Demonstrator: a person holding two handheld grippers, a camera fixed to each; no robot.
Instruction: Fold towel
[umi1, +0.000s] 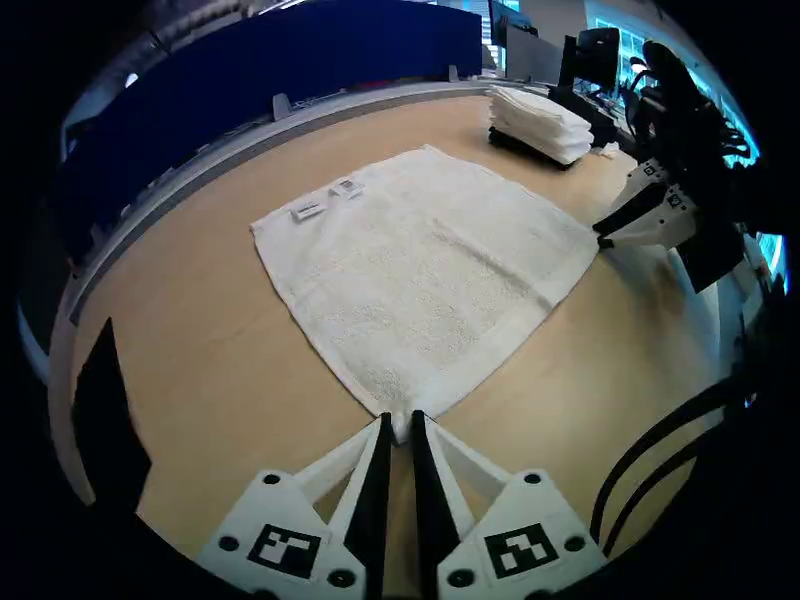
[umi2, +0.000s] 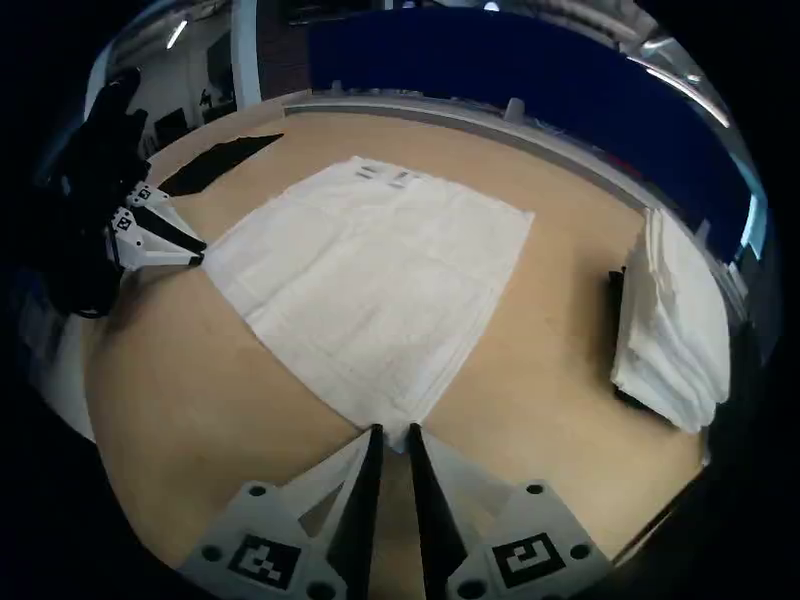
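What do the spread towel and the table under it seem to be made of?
The towel looks like white cotton terry: a nubby, looped middle with flatter woven bands along the edges. The table looks like light wood or wood-look laminate, with a smooth, even tan surface and little shine; I cannot tell which of the two it is.

The towel (umi1: 430, 270) is white, the table (umi1: 220, 360) tan, the partition (umi1: 300, 60) dark blue.

Left gripper view: bare counter (umi1: 190, 340) at 9 o'clock, lots of rm. Blocked: towel stack (umi1: 540, 122) at 1, R claw (umi1: 600, 237) at 3, blue wall (umi1: 300, 60) at 12. Flat towel (umi1: 420, 270) in mid, easy to cross.
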